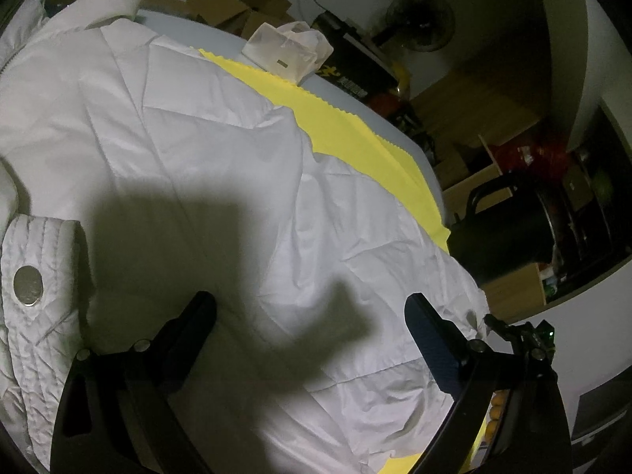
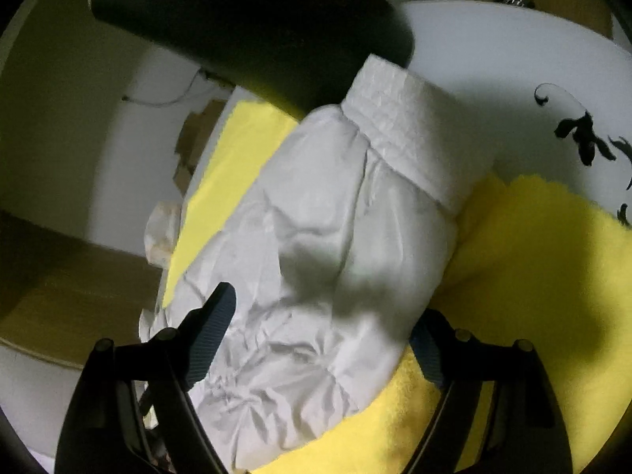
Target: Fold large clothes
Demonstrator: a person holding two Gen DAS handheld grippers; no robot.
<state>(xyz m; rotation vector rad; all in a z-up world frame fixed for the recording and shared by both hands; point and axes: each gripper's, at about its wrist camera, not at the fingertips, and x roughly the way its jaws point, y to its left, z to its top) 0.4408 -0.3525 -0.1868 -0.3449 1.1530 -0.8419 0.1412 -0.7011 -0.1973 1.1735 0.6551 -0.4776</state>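
A large white quilted jacket lies spread on a yellow cloth. Its cuff tab with a metal snap is at the lower left. My left gripper is open, its fingers hovering over the jacket's body. In the right wrist view a puffy white sleeve with a ribbed cuff lies on the yellow cloth. My right gripper is open with one finger on each side of the sleeve; the right fingertip is partly hidden behind it.
A white plastic bag sits at the table's far edge. Cardboard boxes, a fan and a black chair stand beyond the table. A dark arm crosses the top of the right wrist view.
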